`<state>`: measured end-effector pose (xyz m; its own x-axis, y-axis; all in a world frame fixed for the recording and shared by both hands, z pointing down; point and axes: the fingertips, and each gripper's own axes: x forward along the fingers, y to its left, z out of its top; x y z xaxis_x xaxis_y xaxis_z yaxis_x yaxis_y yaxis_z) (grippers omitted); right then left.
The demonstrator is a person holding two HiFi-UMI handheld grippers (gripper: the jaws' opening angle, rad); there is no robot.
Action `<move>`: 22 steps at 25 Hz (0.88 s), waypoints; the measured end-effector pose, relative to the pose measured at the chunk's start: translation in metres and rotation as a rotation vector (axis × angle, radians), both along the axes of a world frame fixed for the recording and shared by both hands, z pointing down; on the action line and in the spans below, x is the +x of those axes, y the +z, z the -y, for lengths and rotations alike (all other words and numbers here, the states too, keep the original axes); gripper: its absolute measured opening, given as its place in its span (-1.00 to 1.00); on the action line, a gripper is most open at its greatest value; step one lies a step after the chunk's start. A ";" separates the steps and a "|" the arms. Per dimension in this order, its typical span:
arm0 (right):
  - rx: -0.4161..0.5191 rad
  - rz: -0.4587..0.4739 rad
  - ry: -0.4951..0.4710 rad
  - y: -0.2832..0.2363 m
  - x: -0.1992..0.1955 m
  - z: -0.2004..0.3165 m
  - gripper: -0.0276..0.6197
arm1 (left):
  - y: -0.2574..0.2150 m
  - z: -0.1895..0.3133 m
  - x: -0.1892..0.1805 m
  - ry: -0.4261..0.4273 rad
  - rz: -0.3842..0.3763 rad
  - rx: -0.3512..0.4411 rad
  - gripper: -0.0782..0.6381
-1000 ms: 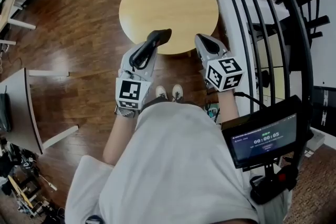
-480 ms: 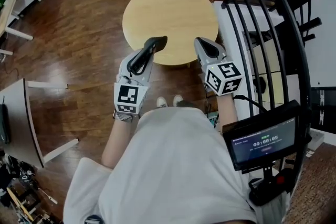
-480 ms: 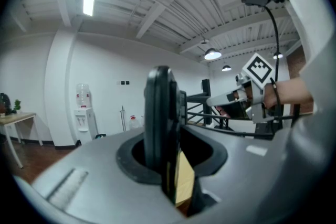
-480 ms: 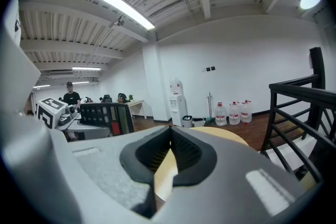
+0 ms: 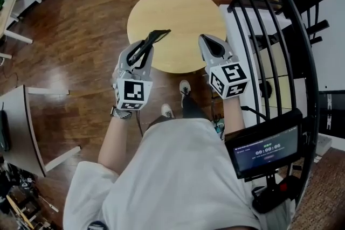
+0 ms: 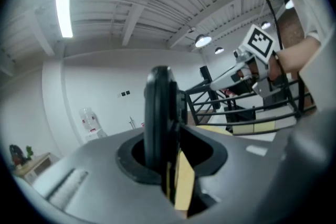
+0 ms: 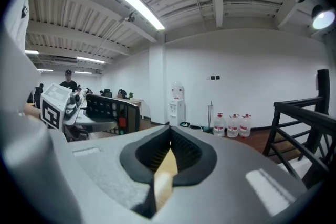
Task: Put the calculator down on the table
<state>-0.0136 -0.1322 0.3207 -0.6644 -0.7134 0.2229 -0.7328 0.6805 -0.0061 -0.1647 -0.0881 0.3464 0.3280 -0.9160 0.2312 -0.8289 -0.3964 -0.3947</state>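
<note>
Left gripper [image 5: 144, 50]: your jaws are narrow, clamped on the calculator [image 5: 154, 37], which stands edge-on between them.
Right gripper [image 5: 208, 44]: jaws together, nothing in them.
Calculator: in the air over the near edge of the round worktop [image 5: 183, 8], not touching it.
Done: you have it in hand, at the worktop.
Left: lower it, lay it flat, let go.

Whole top of the round table [image 5: 178, 11] is open, and the near edge is free to come in over. On its right, a black railing [image 5: 291, 29] and a white ledge [image 5: 232, 19] crowd in close by the right gripper [image 5: 206, 41]. On its left there's open wood floor [image 5: 81, 35], with the desk [image 5: 32, 116] well apart.
</note>
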 end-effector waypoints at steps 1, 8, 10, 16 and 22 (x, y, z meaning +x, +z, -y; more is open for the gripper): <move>-0.004 0.007 0.002 0.000 0.000 0.004 -0.91 | 0.003 0.005 -0.004 -0.016 0.021 -0.005 -0.46; -0.033 0.027 0.008 0.018 0.010 0.052 -0.91 | 0.010 0.059 0.007 -0.026 0.119 0.003 -0.46; -0.043 0.031 0.010 0.021 0.014 0.062 -0.91 | 0.010 0.074 0.015 -0.018 0.176 0.014 -0.46; -0.069 0.012 0.021 0.026 0.023 0.083 -0.91 | 0.014 0.110 0.043 0.036 0.405 0.080 -0.46; -0.120 0.004 0.038 0.045 0.031 0.093 -0.91 | 0.036 0.133 0.062 0.069 0.445 0.045 -0.46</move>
<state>0.0170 -0.2248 0.3662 -0.6380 -0.7068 0.3056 -0.7581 0.6461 -0.0882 -0.1031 -0.2208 0.3825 0.2661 -0.9078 0.3241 -0.5472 -0.4190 -0.7246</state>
